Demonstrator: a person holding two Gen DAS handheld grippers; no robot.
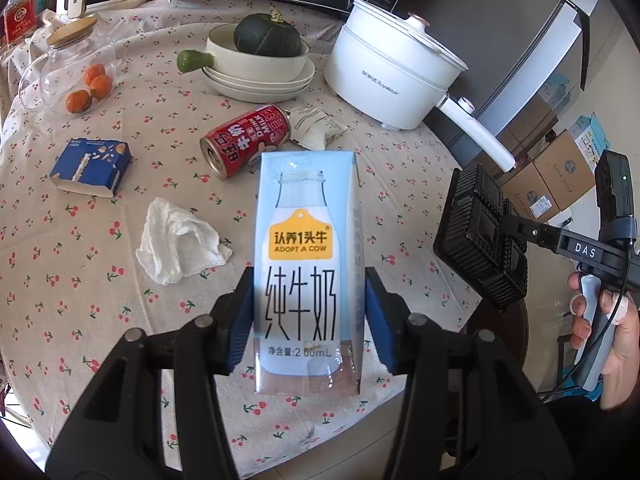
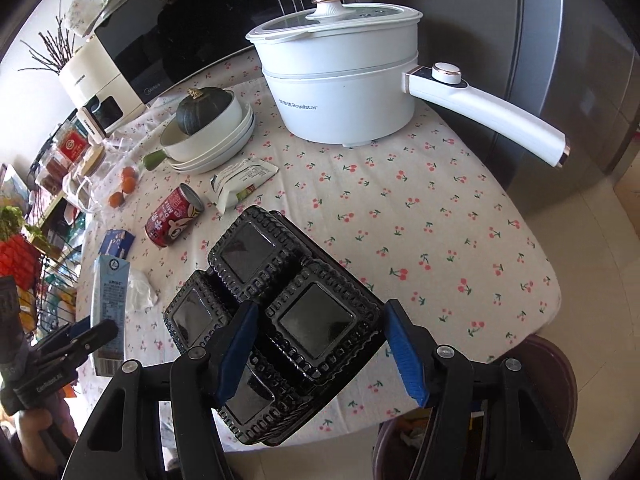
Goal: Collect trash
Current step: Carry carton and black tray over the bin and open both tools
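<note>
My left gripper (image 1: 308, 312) is shut on a light blue milk carton (image 1: 308, 248) and holds it upright above the table; the carton also shows in the right wrist view (image 2: 110, 304). My right gripper (image 2: 320, 340) is shut on a black plastic compartment tray (image 2: 280, 312), held tilted over the table's front edge; the tray also shows in the left wrist view (image 1: 480, 236). On the table lie a red can (image 1: 244, 140) on its side, a crumpled white tissue (image 1: 180, 236), a blue snack box (image 1: 92, 168) and a torn white wrapper (image 1: 316, 126).
A white electric pot (image 2: 344, 88) with a long handle stands at the back right. Stacked white dishes (image 1: 256, 68) hold a dark green squash. A glass jar (image 1: 72, 68) holds oranges at the left. A dark bin (image 2: 540, 400) with rubbish stands below the table's front right edge.
</note>
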